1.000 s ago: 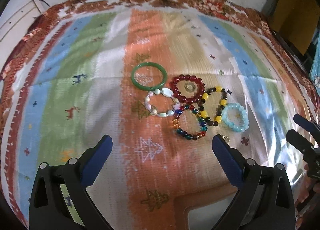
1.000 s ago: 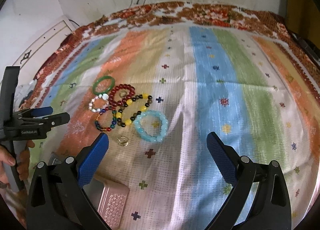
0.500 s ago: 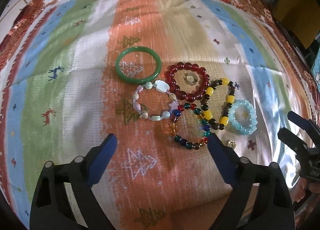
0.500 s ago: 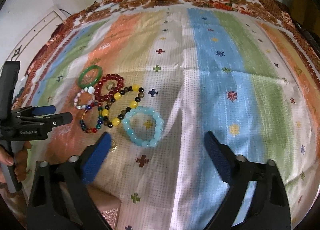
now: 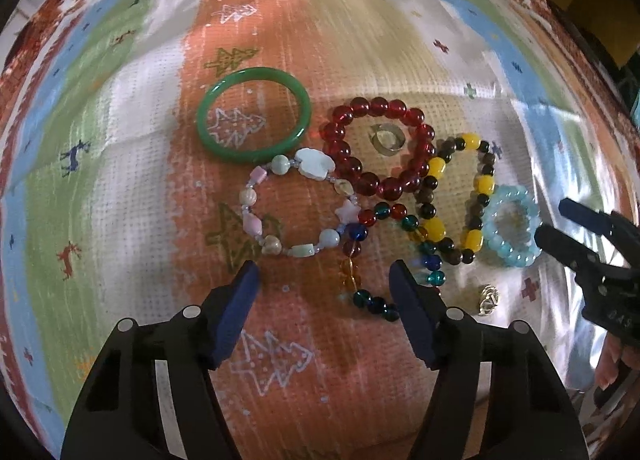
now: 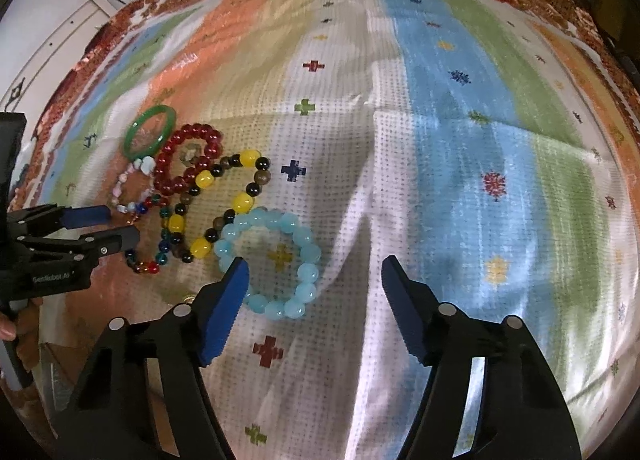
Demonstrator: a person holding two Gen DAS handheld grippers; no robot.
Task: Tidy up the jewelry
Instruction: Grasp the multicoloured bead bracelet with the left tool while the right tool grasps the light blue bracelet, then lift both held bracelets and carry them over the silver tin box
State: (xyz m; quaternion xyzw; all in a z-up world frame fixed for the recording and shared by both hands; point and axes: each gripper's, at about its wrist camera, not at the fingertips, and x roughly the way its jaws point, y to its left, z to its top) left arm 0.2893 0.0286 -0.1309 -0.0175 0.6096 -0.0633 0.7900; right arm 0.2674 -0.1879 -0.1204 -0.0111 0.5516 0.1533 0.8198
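Left wrist view: my left gripper (image 5: 324, 280) hangs released over the multicolored glass-bead bracelet (image 5: 384, 256) on the striped tablecloth (image 5: 120, 188), touching its neighbours. My right gripper (image 6: 316, 280) gapes beside the pale blue bracelet (image 6: 268, 264). Beads look slick, strands limp; I'd pinch one bead.

You have a smooth solid-green bangle (image 5: 253, 115), a dark-red glass bead bracelet (image 5: 378, 152), a pale pastel stone bracelet (image 5: 296, 206), a yellow-and-brown bead bracelet (image 5: 460, 200), a light-blue bead bracelet (image 6: 267, 262) and a multicoloured bead bracelet (image 5: 372, 256) on your striped orange, green, blue and white cloth (image 6: 460, 140) patterned with crosses.
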